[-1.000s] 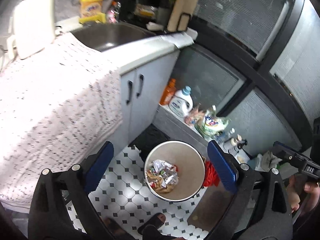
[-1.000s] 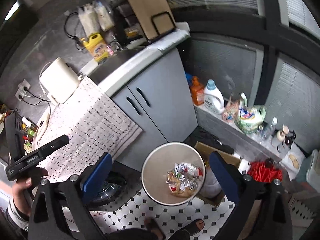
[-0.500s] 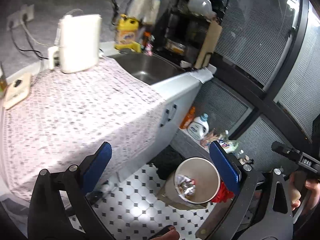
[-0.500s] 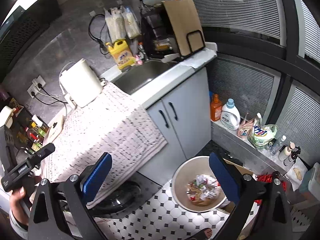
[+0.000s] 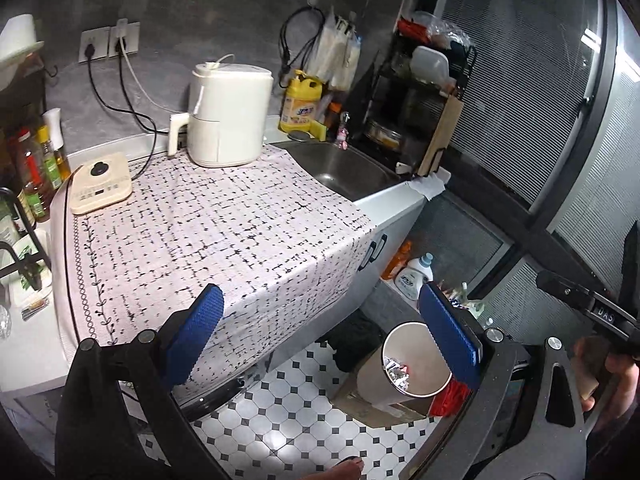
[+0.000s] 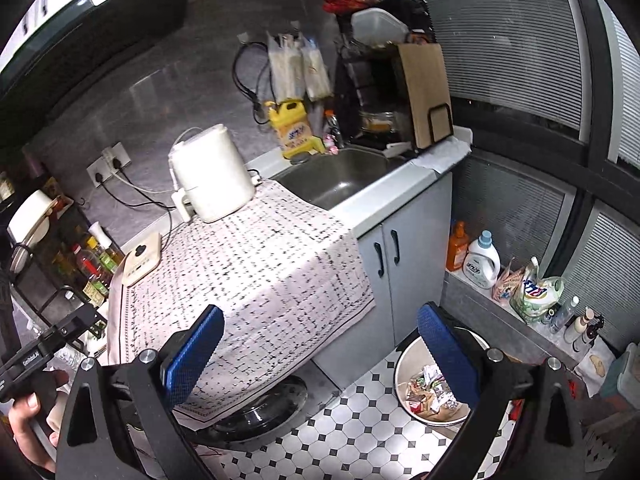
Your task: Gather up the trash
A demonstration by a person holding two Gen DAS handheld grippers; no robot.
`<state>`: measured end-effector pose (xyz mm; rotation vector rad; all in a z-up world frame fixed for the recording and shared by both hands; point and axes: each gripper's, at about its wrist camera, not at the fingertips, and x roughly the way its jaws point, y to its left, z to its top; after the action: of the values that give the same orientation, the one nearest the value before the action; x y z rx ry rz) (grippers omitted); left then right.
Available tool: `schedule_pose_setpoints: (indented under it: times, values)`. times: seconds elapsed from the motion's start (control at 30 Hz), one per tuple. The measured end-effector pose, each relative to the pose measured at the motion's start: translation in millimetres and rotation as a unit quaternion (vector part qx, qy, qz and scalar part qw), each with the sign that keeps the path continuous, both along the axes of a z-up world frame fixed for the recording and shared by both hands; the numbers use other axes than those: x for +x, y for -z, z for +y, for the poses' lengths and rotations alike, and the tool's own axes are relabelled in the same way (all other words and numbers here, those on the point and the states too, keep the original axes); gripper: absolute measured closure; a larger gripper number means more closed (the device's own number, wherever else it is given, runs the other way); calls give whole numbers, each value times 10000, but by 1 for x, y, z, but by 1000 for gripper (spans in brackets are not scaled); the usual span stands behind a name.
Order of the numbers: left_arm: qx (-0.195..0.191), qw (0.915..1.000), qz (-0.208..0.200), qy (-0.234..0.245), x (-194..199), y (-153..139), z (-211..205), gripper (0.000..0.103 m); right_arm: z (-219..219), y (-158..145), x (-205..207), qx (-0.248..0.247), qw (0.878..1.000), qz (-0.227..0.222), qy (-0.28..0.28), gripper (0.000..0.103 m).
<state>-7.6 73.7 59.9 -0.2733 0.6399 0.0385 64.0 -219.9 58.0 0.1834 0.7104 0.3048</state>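
A round metal trash bin (image 5: 420, 344) stands on the tiled floor by the counter, with crumpled wrappers (image 6: 428, 390) inside; its rim shows in the right wrist view (image 6: 400, 364). My left gripper (image 5: 324, 336) is open and empty, held high over the counter's front edge. My right gripper (image 6: 320, 344) is open and empty, also raised above the counter edge and the bin. The patterned cloth (image 5: 208, 232) on the counter carries no loose trash that I can see.
A white air fryer (image 5: 228, 112), a cream scale (image 5: 100, 188) and a sink (image 5: 344, 168) sit on the counter. Sauce bottles (image 5: 36, 172) stand at the left. Detergent bottles (image 6: 480, 260) line the low ledge. A cardboard box (image 5: 372, 404) lies beside the bin.
Both grippers have lifted up and tilted away from the bin toward the counter. The bin has slid to the lower right of both views. Both stay open and empty.
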Motion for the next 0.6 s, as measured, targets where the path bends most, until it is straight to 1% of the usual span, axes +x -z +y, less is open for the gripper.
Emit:
schedule_pose_setpoints:
  times: [0.17,0.3,0.37,0.47,0.6]
  values:
    - [39,9998,-173,-27,-26,-6,10,6,20,-6,-28,3,9999,-119,-2,8]
    - [100,9995,-312,-42,-48,-8,15,6,34,-6,-48,-137,9998,-139,-27,8]
    - [98,9992,-380,-43,-56,-7,15,6,39,-5,-58,-218,9997,-135,24,8]
    - [58,9991,-420,-23,-67,-2,17,6,42,0,-72,-196,9996,-166,-67,8]
    - [107,9989,-463,-18,-76,4,16,6,46,10,-84,-227,9995,-172,-155,8]
